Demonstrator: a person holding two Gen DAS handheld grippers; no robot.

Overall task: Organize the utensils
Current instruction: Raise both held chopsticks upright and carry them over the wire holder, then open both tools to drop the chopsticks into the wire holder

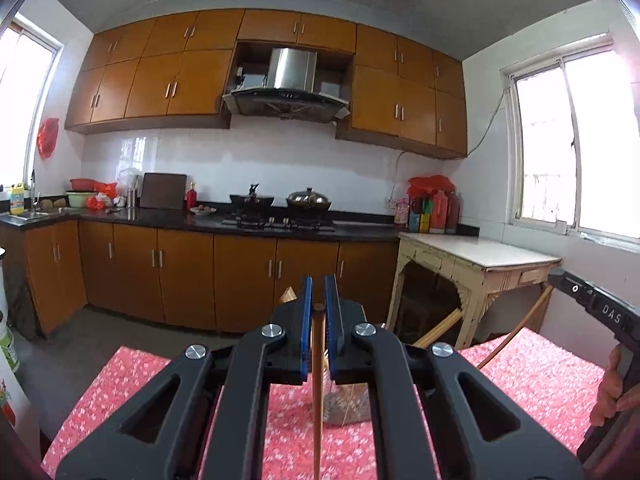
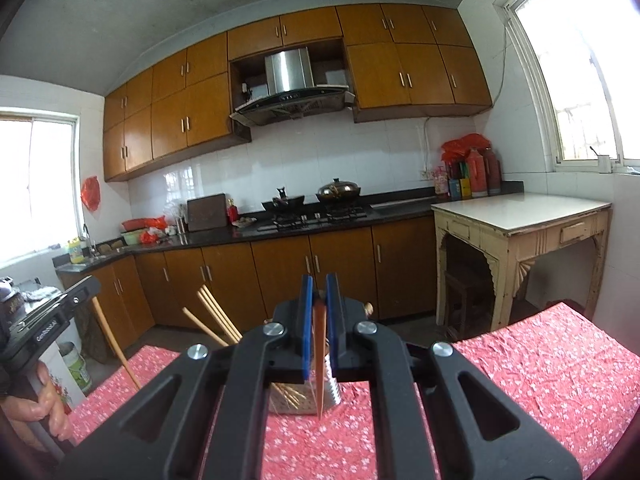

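Observation:
My left gripper (image 1: 319, 300) is shut on a brown wooden chopstick (image 1: 318, 380) that hangs straight down between its blue pads over the red flowered tablecloth (image 1: 540, 376). My right gripper (image 2: 319, 300) is shut on a reddish-brown chopstick (image 2: 319, 360), held upright above a perforated metal utensil holder (image 2: 308, 400). Several pale chopsticks (image 2: 216, 316) lean out of that holder to the left. The holder (image 1: 344, 404) shows partly behind my left gripper's jaws. The right gripper body (image 1: 592, 304) appears at the right edge of the left wrist view, the left one (image 2: 44, 320) at the left edge of the right wrist view.
The cloth-covered table (image 2: 560, 360) fills the foreground. Beyond it stand brown kitchen cabinets (image 2: 280, 276), a dark counter with a stove and pots (image 2: 320, 204), and a cream side table (image 2: 520, 216) at the right. A white appliance (image 2: 68, 360) stands left of the table.

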